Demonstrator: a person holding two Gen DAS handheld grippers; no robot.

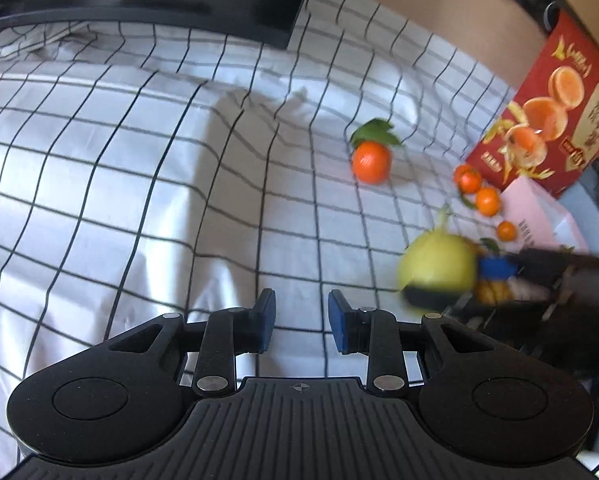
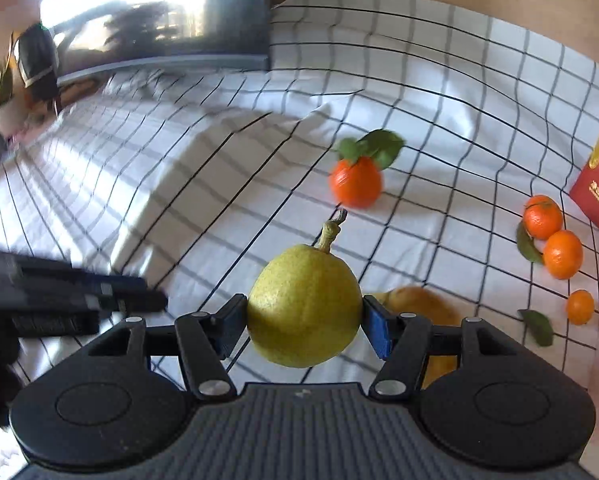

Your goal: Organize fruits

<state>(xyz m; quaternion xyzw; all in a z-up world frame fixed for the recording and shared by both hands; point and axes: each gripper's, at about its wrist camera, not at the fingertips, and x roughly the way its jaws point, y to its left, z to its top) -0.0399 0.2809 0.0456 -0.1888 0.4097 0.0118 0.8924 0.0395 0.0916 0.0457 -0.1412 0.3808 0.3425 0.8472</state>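
Gripping the yellow-green pear (image 2: 304,306) at its widest part, the right gripper (image 2: 304,322) presses one blue pad against each flank; the fruit sits stem-up between the fingers (image 2: 231,330), raised above the checked cloth (image 2: 203,184). Directly behind the pear, partly hidden by the right finger, lies a yellow-orange fruit (image 2: 423,300); its kind cannot be determined.

The left gripper (image 1: 301,322) hovers over bare cloth with its fingers (image 1: 266,320) parted and nothing between them. In the right wrist view it appears as a blurred dark shape at the left edge.

Further fruit lies on the cloth:
- A large leafy mandarin (image 2: 356,186), beyond the pear, well apart from it.
- Two mandarins (image 2: 542,216) touching each other, to the right, near the red fruit box (image 2: 597,192).
- One small mandarin (image 2: 579,306) just below that pair, with a loose green leaf (image 2: 537,326) beside it.

A pink sheet (image 1: 539,216) lies in front of the red box. A dark monitor (image 2: 159,12) stands at the far edge of the cloth.
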